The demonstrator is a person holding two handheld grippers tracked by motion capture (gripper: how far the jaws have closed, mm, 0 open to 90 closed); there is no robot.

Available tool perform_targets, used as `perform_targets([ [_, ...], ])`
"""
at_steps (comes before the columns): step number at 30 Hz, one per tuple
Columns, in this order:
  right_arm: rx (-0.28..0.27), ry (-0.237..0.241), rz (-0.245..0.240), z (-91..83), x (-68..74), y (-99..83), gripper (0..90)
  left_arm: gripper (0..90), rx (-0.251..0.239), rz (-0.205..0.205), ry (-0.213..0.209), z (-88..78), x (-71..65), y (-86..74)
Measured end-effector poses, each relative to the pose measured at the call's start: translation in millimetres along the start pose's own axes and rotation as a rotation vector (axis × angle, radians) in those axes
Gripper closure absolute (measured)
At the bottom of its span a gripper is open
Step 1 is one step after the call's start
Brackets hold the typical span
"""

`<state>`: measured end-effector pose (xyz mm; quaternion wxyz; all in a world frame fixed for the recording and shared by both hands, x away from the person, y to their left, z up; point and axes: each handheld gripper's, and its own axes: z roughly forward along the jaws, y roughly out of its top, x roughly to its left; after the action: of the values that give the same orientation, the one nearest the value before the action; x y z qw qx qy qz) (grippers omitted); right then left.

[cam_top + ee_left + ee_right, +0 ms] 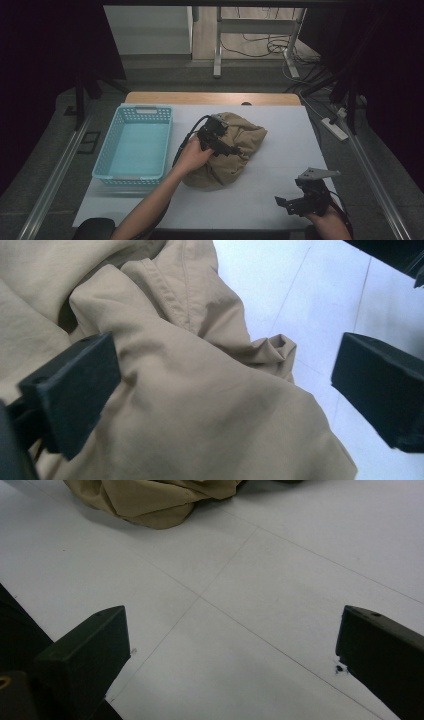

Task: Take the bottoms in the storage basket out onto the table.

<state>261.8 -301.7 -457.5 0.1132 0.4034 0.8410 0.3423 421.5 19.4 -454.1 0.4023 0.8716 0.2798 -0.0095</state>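
Right gripper (300, 202) jaws wide, nothing between, over bare table (280, 575). Left gripper (225, 385) released, straddling cloth (190, 405).

A lab-like recording room: a white-covered bench (280, 195) hemmed by dark curtains (45, 60), with metal rails (55, 175), a power strip (334, 128) and loose cables (260, 47) on the floor.

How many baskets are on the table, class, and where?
1. The basket stands at the left side of the table, beside the tan cloth. No others show.
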Motion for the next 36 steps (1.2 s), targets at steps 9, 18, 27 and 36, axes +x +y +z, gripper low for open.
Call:
perform_targets([
  [9, 0.000, 0.002, -0.002, 0.6, 0.4, 0.0, 1.0, 0.0, -0.035, -0.013, -0.010, -7.8, -0.1, -3.8],
  [18, 0.001, 0.001, -0.002, 0.7, 0.4, 0.1, 1.0, 0.0, -0.044, -0.042, -0.047, -13.9, 0.9, -8.4],
  [27, 0.003, 0.001, -0.002, 0.9, 0.4, 0.2, 1.0, 0.0, -0.057, -0.048, -0.055, -20.8, -0.6, -11.5],
  [36, 0.007, 0.002, -0.005, 1.2, 0.4, 0.3, 1.0, 0.0, -0.039, -0.035, -0.041, -27.7, -3.8, -12.6],
])
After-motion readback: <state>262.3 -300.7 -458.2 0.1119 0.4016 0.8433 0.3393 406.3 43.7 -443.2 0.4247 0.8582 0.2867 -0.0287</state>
